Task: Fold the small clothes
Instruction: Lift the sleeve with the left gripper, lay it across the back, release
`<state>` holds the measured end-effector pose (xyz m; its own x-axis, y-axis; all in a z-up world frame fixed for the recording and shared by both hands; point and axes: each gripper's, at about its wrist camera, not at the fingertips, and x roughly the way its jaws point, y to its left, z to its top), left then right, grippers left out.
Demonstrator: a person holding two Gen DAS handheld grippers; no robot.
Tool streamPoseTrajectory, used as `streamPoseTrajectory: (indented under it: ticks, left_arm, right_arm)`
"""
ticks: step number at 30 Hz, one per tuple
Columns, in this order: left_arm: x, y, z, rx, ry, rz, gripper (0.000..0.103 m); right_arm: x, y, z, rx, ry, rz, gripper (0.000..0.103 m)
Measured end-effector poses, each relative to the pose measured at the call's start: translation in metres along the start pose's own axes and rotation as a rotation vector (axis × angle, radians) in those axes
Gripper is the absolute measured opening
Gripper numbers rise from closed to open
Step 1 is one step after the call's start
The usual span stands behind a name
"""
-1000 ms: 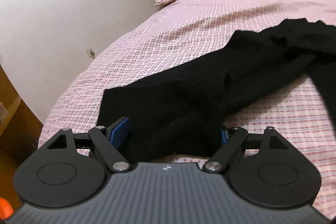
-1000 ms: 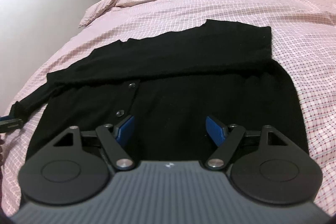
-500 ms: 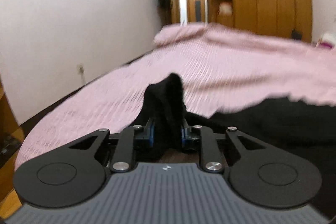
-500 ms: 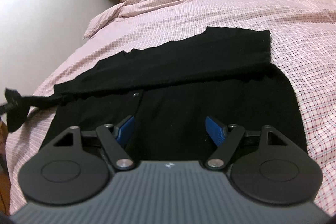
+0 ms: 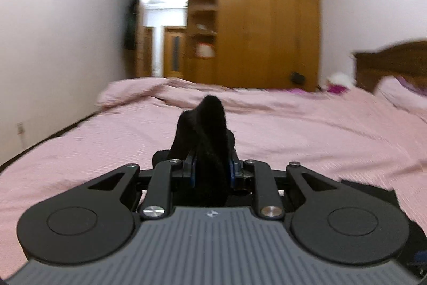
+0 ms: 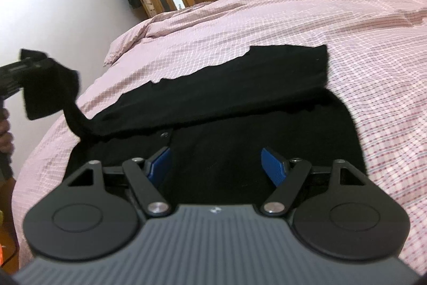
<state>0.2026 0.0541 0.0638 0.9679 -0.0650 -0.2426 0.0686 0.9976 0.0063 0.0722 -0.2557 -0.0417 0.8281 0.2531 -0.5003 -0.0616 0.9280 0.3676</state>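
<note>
lifted since before, left gripper (image 5: 212,172) hides most of sleeve (image 5: 205,130)

I see the cardigan (image 6: 240,98) spread on the bed (image 6: 360,18), its upper half folded toward me. Right gripper (image 6: 216,164) over its near middle. At far left, the left gripper (image 6: 32,68) holds the sleeve end (image 5: 210,130) above the bed edge. Wardrobe (image 5: 267,36) beyond the bed; headboard (image 5: 395,60) far right.
</note>
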Motion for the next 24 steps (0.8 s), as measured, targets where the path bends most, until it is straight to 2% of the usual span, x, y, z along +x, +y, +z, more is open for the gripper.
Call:
streamPoseTrajectory:
  ticks: [7,10,12,13,14,17,24]
  left_arm:
    - [0.051,-0.083,-0.054,0.088,0.155,-0.099,0.025]
    - [0.076,-0.094,-0.077,0.108,0.239,-0.122,0.026]
    - [0.088,-0.1,-0.091,0.125,0.294,-0.128,0.033]
    - [0.094,-0.101,-0.098,0.129,0.315,-0.128,0.041]
    - [0.095,-0.099,-0.105,0.131,0.328,-0.124,0.047]
    - [0.092,-0.104,-0.112,0.15,0.337,-0.098,0.054]
    - [0.054,-0.083,-0.096,0.103,0.35,-0.107,0.063]
  right_arm:
    - [0.0,-0.018,0.001,0.023,0.001,-0.068,0.076]
    - [0.003,-0.025,-0.002,0.029,0.008,-0.077,0.076]
    - [0.004,-0.028,-0.005,0.04,0.021,-0.074,0.076]
    - [0.006,-0.029,-0.006,0.041,0.026,-0.075,0.075]
    - [0.007,-0.03,-0.008,0.041,0.032,-0.076,0.075]
    - [0.01,-0.03,-0.01,0.033,0.036,-0.077,0.075]
    - [0.01,-0.031,-0.01,0.034,0.038,-0.08,0.076]
